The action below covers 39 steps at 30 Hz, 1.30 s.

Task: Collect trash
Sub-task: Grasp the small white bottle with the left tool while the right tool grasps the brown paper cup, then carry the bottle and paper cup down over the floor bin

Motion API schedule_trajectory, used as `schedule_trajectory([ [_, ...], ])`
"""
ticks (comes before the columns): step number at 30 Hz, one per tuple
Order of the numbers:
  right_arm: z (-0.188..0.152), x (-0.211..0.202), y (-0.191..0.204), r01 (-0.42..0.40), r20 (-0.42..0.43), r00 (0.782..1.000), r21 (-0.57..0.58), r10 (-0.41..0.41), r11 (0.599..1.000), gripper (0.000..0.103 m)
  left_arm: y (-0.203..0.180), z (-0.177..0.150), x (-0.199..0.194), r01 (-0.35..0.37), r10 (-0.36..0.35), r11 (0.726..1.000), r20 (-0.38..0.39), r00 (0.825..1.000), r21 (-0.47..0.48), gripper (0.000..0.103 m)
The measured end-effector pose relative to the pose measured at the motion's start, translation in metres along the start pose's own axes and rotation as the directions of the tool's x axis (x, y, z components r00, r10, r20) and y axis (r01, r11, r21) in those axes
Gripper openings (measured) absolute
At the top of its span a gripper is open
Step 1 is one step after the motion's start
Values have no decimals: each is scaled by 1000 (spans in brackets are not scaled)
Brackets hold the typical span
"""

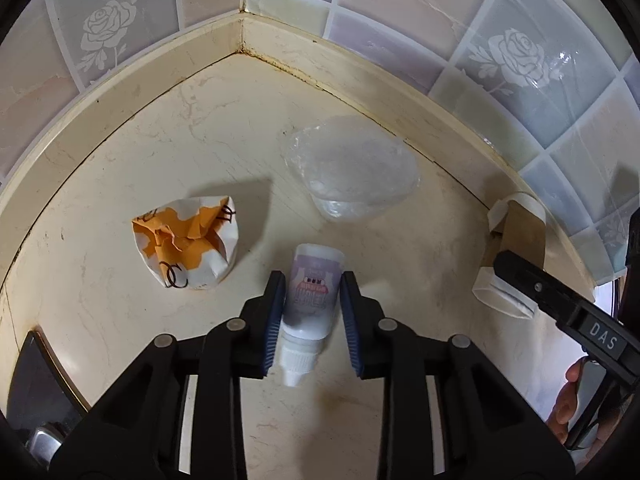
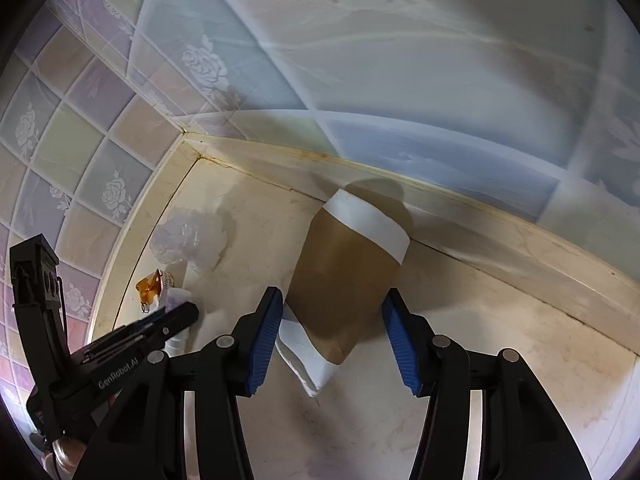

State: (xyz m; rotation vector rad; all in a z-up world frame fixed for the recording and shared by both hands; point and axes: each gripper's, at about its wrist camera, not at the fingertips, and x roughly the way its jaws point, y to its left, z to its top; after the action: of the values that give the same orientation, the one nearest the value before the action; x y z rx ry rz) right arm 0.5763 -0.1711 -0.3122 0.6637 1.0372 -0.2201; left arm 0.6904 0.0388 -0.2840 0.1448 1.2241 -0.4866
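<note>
Left gripper (image 1: 312, 292) fingers straddling small white bottle (image 1: 310, 300) lying lower centre on table (image 1: 120, 320), contact unclear; right gripper (image 2: 332, 312) fingers spread, released, around crushed brown paper cup (image 2: 344, 280) mid-frame by wall

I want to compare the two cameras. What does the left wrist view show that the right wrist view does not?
Only the left wrist view: the left gripper with its jaws around the small white bottle.

Only the right wrist view: the right gripper with its jaws open around the flattened brown paper cup.

Both: the crumpled orange wrapper, the clear plastic cup and the tiled corner.
</note>
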Motion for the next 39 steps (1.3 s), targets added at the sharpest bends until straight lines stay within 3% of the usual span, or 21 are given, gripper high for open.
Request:
schedule_trajectory([
  [4, -1, 2, 8, -30, -5, 1000, -46, 29, 998, 27, -6, -5, -3, -16, 16, 1000, -24, 1000, 7, 21],
  [7, -5, 0, 16, -24, 0, 1000, -84, 24, 996, 19, -16, -11, -10, -18, 19, 1000, -27, 999, 23, 21],
  [14, -19, -27, 20, -72, 11, 997, -120, 74, 990, 19, -39, -25, -42, 10, -9, 999, -21, 1000, 33, 21],
  [23, -51, -111, 18, -158, 23, 986, -198, 166, 967, 19, -81, -56, -116, 38, -39, 998, 31, 999, 43, 21],
  [30, -90, -194, 2, -220, 12, 972, -286, 233, 932, 19, -133, -113, -190, 23, -27, 999, 113, 993, 32, 21],
  [39, -151, -286, -42, -297, -27, 949, -397, 313, 868, 19, -209, -207, -250, -10, 12, 1000, 227, 974, -10, 21],
])
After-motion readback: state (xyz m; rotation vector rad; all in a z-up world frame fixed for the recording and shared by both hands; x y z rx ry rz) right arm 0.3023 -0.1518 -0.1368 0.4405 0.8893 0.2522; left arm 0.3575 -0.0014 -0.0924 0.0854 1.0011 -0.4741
